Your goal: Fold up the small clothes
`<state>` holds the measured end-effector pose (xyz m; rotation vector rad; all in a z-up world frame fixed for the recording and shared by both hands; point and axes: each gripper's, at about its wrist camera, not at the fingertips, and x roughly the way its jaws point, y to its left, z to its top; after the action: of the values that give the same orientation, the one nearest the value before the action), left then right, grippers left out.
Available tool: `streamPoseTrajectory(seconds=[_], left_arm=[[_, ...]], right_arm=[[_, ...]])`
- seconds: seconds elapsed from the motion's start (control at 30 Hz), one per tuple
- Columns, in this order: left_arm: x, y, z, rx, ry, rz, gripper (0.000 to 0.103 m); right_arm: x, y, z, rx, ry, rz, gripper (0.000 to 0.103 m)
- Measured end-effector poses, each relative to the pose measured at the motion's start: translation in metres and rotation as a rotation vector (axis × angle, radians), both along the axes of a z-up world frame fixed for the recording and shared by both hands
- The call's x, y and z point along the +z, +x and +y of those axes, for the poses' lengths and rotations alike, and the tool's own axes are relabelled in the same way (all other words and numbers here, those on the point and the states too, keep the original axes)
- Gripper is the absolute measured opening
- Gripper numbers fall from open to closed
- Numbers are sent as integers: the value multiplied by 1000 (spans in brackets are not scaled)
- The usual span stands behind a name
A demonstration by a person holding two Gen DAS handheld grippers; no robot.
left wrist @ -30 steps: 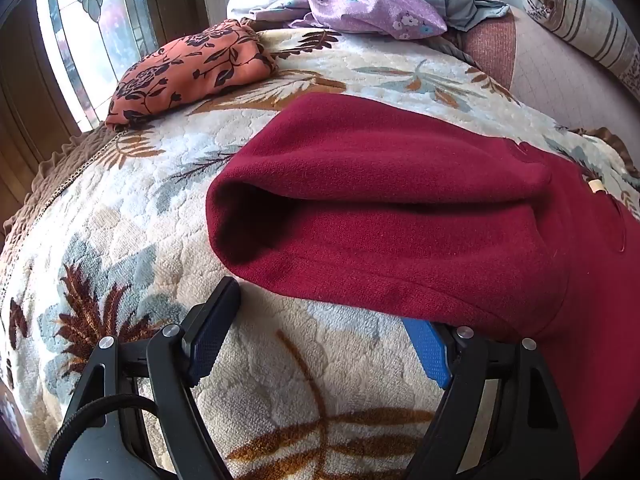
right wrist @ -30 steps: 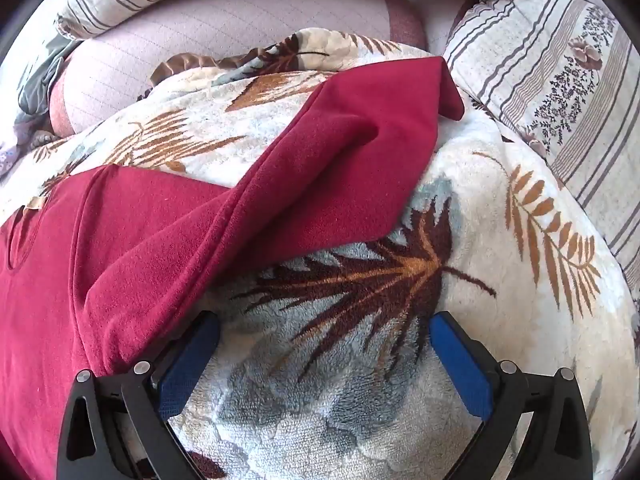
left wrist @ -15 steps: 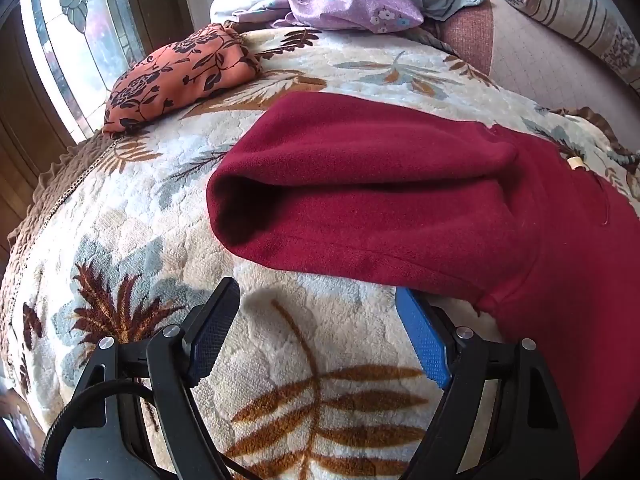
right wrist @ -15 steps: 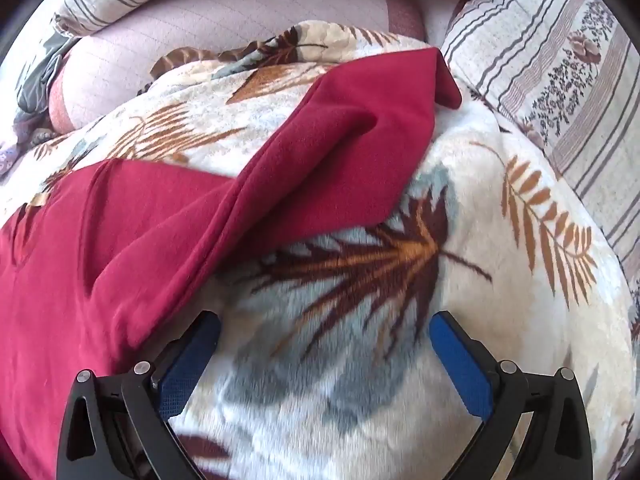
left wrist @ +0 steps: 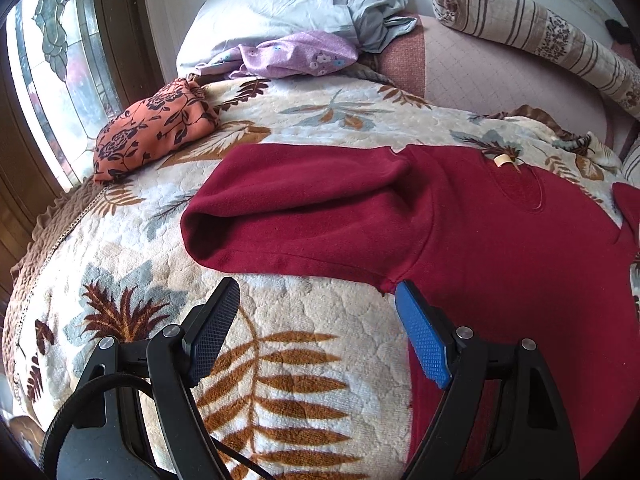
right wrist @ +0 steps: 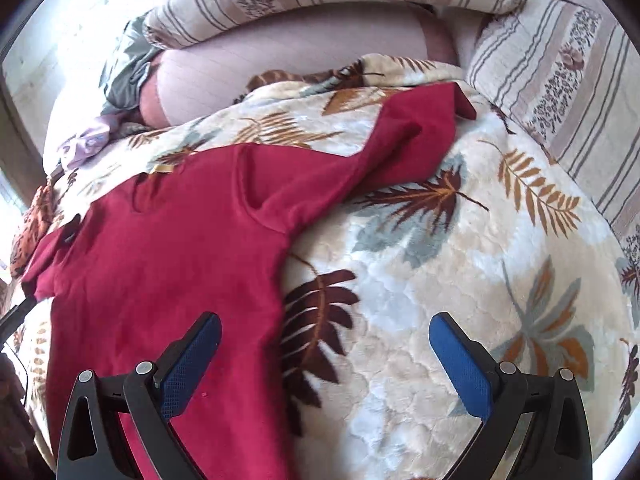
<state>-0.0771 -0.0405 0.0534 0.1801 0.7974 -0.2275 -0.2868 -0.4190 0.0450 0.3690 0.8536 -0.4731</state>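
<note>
A dark red fleece top (left wrist: pixel 500 240) lies spread flat on a leaf-patterned blanket (left wrist: pixel 300 340). Its one sleeve (left wrist: pixel 304 216) stretches left in the left wrist view; the other sleeve (right wrist: pixel 404 148) runs up and right in the right wrist view, where the body (right wrist: pixel 160 264) fills the left. My left gripper (left wrist: pixel 316 300) is open and empty, just below the sleeve near the armpit seam. My right gripper (right wrist: pixel 324 332) is open and empty, above the top's right side edge, its left finger over the red cloth.
An orange flowered folded cloth (left wrist: pixel 156 124) lies at the blanket's far left by a window (left wrist: pixel 52 60). A purple garment (left wrist: pixel 300 56) and pale grey bedding (left wrist: pixel 288 4) lie at the back. Striped bolsters (left wrist: pixel 540 36) (right wrist: pixel 560 80) and a pink cushion (right wrist: pixel 288 52) line the far side.
Both grippers have pulled back and up from the top, so more of it shows. Both stay open and empty. The top has not moved.
</note>
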Motion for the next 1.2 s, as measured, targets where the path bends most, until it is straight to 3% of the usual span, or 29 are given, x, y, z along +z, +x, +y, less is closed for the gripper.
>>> streamPoseTrajectory(seconds=[0.47,1.0,1.2], left_arm=[[27,-26,-6,-39,-55,-38,81],[31,-35,-13,-63,-72,-37,81],[29,-32,-14,-60,-70,-32,81]], right_arm=[[20,39,119,262,-39,-24,103],[24,55,154,264,-68,-34,103],[22,59,152,215,-47,-90,103]])
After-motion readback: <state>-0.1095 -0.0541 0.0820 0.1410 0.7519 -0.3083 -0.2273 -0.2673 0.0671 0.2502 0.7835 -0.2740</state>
